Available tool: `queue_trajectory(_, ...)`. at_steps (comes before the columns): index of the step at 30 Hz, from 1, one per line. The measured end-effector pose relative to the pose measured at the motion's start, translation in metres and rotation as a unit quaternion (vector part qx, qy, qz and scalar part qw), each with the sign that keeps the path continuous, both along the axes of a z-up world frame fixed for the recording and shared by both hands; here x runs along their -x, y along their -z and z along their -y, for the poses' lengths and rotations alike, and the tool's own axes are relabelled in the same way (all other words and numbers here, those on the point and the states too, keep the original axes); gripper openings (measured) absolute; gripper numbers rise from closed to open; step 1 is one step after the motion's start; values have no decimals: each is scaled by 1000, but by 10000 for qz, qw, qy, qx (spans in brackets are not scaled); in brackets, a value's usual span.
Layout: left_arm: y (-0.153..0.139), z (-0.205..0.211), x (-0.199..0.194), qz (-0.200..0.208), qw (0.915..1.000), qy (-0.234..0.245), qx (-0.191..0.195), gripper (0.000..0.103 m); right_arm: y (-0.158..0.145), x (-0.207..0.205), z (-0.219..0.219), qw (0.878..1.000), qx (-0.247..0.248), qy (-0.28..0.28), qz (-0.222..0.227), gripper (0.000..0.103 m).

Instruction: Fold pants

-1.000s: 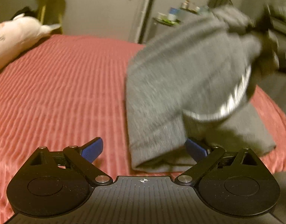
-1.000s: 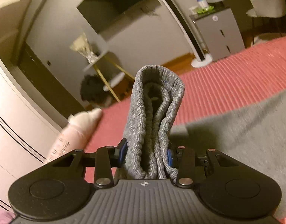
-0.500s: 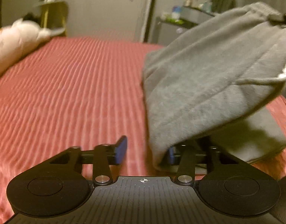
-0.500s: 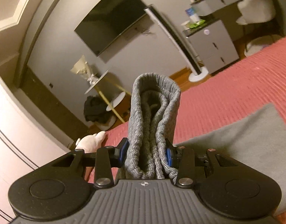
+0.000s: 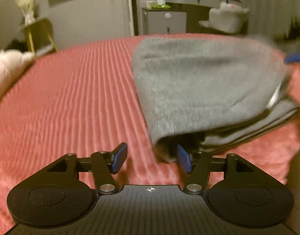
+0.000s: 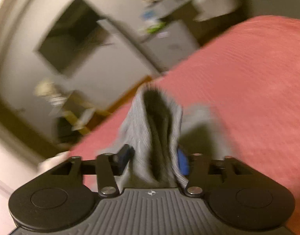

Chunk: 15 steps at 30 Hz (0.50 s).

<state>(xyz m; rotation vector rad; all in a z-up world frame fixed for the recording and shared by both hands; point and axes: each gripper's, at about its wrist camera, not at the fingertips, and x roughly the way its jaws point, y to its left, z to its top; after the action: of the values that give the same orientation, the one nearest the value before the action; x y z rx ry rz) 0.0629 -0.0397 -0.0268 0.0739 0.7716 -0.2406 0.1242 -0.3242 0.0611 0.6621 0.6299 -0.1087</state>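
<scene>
The grey pants [image 5: 205, 82] lie on the red bed [image 5: 71, 101], the top half folded over onto the lower layers at the right. My left gripper [image 5: 152, 158] is open at the near folded corner, its right pad [image 5: 184, 160] tucked under the fold, its left pad on bare bedspread. In the right wrist view my right gripper [image 6: 154, 160] has its pads spread a little, and the grey ribbed waistband [image 6: 157, 129] still stands between them, loose. The right gripper's blue pad [image 5: 294, 57] shows at the far right in the left wrist view.
A pale plush toy [image 5: 6, 68] lies at the bed's left edge. Beyond the bed stand a gold side table [image 5: 36, 33], a grey cabinet [image 5: 165, 21], a white chair [image 5: 226, 19] and a wall TV [image 6: 71, 35].
The right gripper has swung down and brought the waistband onto the lower layers, then eased its pads apart. The raised cloth now rests flat. The left gripper has stayed at the fold.
</scene>
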Motion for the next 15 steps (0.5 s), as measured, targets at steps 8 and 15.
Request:
queue_trajectory(8, -46, -9, -18, 510, 9961, -395, 607, 82, -2, 2, -41, 9920, 969, -749, 308, 37)
queue_trajectory(15, 4, 26, -56, -289, 9993, -123, -189, 79, 38, -12, -97, 9747, 1725, -1392, -279, 21)
